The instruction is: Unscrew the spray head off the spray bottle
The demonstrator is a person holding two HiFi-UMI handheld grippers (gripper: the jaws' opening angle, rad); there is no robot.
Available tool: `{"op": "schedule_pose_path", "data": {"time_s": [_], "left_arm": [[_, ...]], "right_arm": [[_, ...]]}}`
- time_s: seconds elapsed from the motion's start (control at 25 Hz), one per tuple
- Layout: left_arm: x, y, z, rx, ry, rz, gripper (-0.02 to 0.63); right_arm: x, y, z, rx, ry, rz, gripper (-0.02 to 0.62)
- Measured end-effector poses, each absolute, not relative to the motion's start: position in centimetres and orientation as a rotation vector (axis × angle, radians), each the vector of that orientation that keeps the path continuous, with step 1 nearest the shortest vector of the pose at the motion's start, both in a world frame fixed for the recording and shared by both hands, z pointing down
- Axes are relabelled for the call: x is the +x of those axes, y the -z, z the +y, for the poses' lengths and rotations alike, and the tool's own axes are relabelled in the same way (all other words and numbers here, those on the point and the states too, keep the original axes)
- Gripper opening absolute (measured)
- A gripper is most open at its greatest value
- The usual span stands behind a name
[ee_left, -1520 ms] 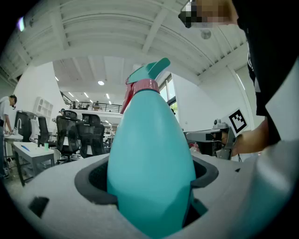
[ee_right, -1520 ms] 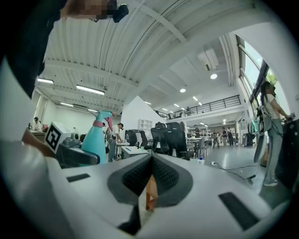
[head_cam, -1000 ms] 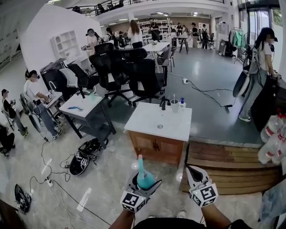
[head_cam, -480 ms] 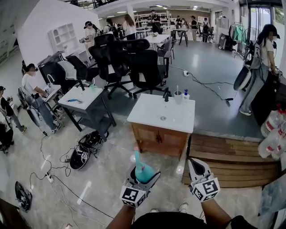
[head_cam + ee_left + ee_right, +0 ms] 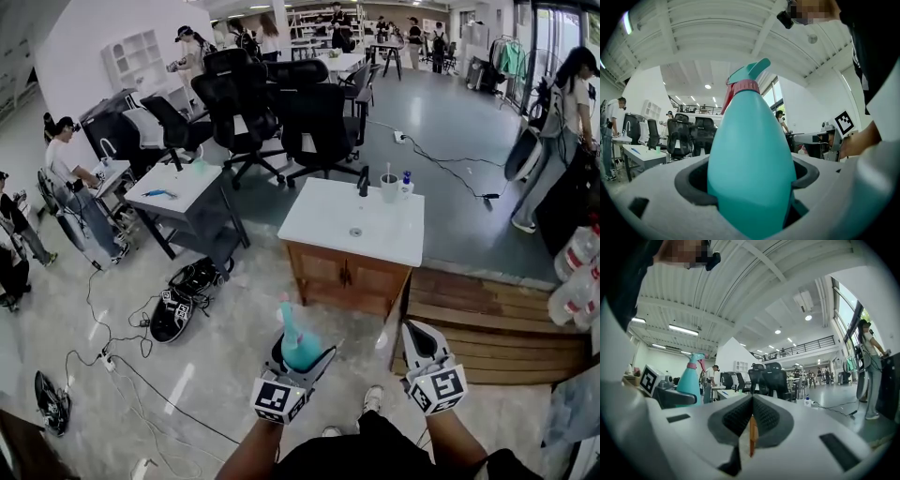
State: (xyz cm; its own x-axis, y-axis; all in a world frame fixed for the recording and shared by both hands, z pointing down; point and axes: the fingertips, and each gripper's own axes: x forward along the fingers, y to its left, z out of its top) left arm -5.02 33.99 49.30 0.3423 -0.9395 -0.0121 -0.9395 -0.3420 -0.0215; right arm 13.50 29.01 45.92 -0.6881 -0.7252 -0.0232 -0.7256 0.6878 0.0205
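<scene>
Ahead on the floor stands a white-topped wooden table (image 5: 349,239), well apart from me. My left gripper (image 5: 300,367) is clamped on the lower body of the teal spray bottle (image 5: 750,168) and holds it upright in the air. My right gripper (image 5: 751,418) hangs beside it, not touching, jaws pressed together and empty. The spray head (image 5: 749,75), teal with a pink collar, sits on the bottle's neck.
</scene>
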Motion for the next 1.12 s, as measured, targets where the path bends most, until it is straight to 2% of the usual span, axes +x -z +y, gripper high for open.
{"op": "schedule_pose_path", "data": {"time_s": [1.12], "left_arm": [[-7.1,-48.7,9.3,-2.543,0.047,1.809,0.436]], "right_arm": [[10.5,-45.4,3.5,-1.154,-0.061,2.892,0.005]]}}
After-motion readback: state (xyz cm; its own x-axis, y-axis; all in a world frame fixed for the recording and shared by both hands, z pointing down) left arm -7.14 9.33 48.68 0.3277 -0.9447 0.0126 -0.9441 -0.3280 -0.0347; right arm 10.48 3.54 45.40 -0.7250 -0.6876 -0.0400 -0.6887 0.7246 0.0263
